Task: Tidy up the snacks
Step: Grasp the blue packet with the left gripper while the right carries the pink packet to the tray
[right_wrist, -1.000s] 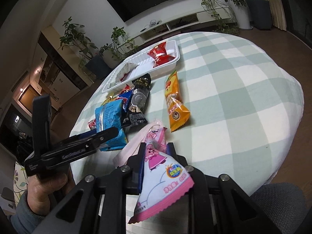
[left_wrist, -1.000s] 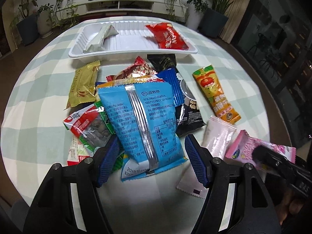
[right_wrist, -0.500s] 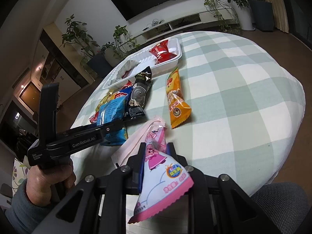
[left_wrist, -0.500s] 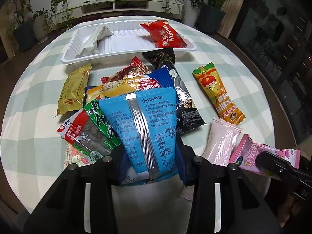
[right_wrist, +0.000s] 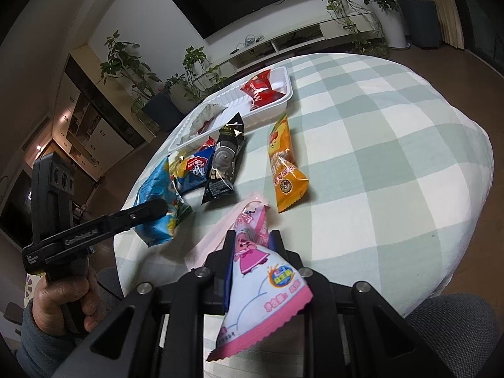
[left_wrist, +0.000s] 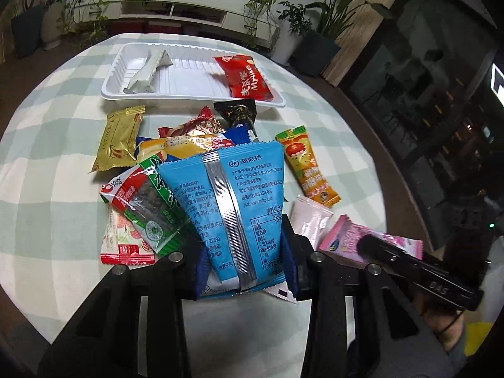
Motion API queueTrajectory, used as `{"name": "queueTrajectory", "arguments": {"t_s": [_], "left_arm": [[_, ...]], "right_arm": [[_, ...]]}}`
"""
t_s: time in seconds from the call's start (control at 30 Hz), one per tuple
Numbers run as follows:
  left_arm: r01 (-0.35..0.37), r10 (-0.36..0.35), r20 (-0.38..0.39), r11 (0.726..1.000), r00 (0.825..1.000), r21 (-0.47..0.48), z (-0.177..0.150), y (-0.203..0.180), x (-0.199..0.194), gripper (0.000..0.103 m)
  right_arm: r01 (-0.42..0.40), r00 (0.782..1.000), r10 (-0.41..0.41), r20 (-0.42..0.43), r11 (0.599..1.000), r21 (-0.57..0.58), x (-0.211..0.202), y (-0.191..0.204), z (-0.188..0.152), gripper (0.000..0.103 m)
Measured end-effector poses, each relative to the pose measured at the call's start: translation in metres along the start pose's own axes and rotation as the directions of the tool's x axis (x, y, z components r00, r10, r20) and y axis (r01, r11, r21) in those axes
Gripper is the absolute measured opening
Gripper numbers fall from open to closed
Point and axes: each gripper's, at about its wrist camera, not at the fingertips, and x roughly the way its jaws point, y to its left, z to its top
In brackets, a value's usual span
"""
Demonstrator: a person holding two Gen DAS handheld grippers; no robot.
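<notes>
My left gripper (left_wrist: 241,249) is shut on a blue snack packet (left_wrist: 233,195) and holds it tilted up above the pile; it also shows in the right wrist view (right_wrist: 154,198). My right gripper (right_wrist: 250,249) is shut on a pink cartoon snack packet (right_wrist: 258,271), also seen in the left wrist view (left_wrist: 349,239). A white tray (left_wrist: 192,97) at the far side holds a red packet (left_wrist: 247,78) and a white packet (left_wrist: 148,72). Loose snacks lie between: a gold packet (left_wrist: 119,138), a green and red packet (left_wrist: 141,201), an orange packet (left_wrist: 307,167), a black packet (right_wrist: 225,157).
A pale pink sachet (left_wrist: 310,220) lies by the right gripper. The round table has a green and white checked cloth (right_wrist: 393,145). Potted plants (left_wrist: 318,9) and a low TV shelf (left_wrist: 176,12) stand beyond the table. A grey chair seat (right_wrist: 456,324) is at the near right.
My left gripper closed on the blue packet and lifted it, tipping it upright. The green and red packet under it came into view. My right gripper kept holding the pink packet.
</notes>
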Motion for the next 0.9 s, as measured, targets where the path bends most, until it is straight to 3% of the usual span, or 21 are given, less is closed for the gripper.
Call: {"name": "queueTrajectory", "arguments": {"t_s": [0.5,0.73,0.9], "left_arm": [[0.098,-0.095,0.056,0.994,0.994,-0.055,0.008,0.018,-0.043,0.035],[0.085,-0.077,0.112,0.994,0.991,-0.067,0.044,0.047,-0.069,0.035],[0.042,-0.034,0.145,0.998,0.989,-0.052,0.094,0.069,-0.077,0.035]], "right_arm": [[-0.038,0.999,0.037,0.032,0.998,0.047,-0.015,-0.007,0.015,0.021],[-0.003,0.994,-0.001,0.107,0.999,0.042,-0.037,-0.015,0.058,0.021],[-0.005,0.984,0.012,0.177,0.999,-0.042,-0.037,0.011,0.112,0.021]]}}
